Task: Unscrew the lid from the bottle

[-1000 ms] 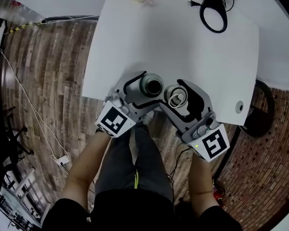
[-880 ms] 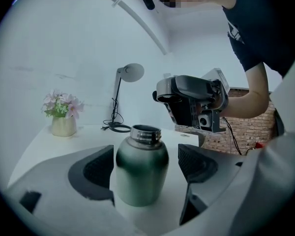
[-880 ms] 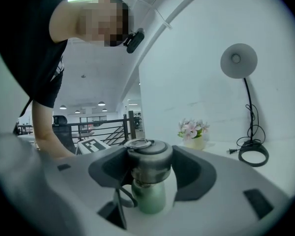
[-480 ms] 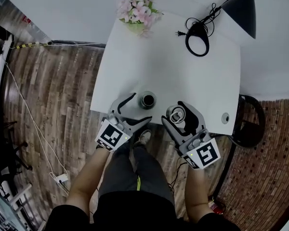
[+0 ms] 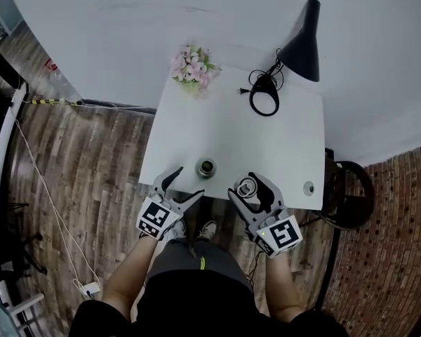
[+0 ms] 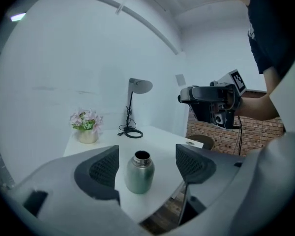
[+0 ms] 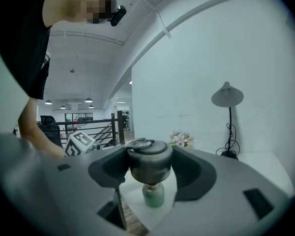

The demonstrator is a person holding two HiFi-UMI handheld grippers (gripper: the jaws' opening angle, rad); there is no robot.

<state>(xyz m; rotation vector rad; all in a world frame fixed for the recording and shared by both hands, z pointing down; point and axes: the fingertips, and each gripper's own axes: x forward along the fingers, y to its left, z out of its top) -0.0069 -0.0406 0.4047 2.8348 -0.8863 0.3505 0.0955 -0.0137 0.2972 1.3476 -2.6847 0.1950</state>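
A steel bottle [image 5: 207, 167] [image 6: 139, 172] stands upright and uncapped near the front edge of the white table [image 5: 266, 146]. My left gripper [image 5: 182, 186] [image 6: 145, 164] is open, pulled back toward me, with the bottle beyond its fingers and apart from them. My right gripper [image 5: 251, 189] [image 7: 148, 167] is shut on the dark round lid [image 5: 247, 187] [image 7: 148, 161], which carries a wire ring on top. The lid is held up off the table, to the right of the bottle [image 7: 153, 196].
A pot of pink flowers [image 5: 194, 67] stands at the table's far left corner. A black desk lamp [image 5: 303, 39] with its coiled cord [image 5: 264, 97] is at the far right. A round grommet [image 5: 308, 187] sits near the right front corner. Wooden floor lies left of the table.
Both grippers drew back toward me from the bottle. The left gripper let go of the bottle and now stands clear. The right one carries the lid away. The view widened.
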